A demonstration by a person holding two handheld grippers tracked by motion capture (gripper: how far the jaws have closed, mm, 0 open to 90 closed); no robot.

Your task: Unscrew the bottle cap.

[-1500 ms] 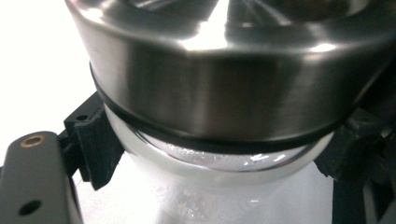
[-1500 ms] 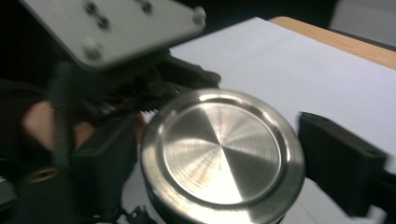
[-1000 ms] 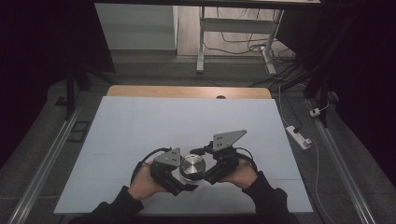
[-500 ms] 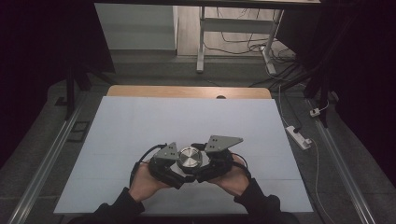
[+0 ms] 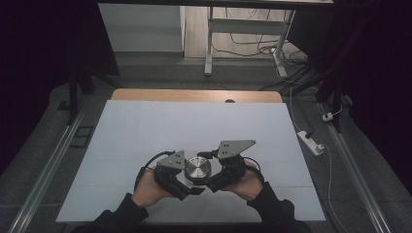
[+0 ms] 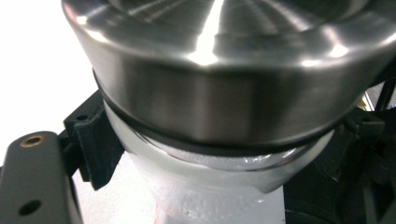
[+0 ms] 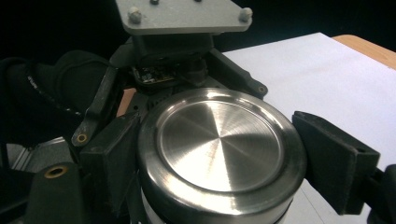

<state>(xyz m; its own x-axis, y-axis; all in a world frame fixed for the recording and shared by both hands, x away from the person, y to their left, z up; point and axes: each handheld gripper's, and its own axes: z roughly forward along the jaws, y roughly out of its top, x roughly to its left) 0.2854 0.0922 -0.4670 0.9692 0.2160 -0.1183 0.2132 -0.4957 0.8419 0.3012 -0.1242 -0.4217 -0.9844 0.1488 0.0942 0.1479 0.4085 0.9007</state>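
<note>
The left gripper [image 5: 187, 182] clamps the frosted body under the steel lid [image 5: 197, 169]; the right gripper [image 5: 214, 180] clamps the lid itself, near the white sheet's [image 5: 194, 126] near edge. Bare sheet spreads left, right and far; grey floor [image 5: 43, 160] surrounds it.

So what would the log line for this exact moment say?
object: jar with steel lid | left gripper: jaws on jar body below lid | right gripper: jaws clamp lid rim | surface: white table | lid: on

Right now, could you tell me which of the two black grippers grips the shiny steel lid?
The right gripper: its jaws flank the round steel lid; the left gripper sits lower.
</note>
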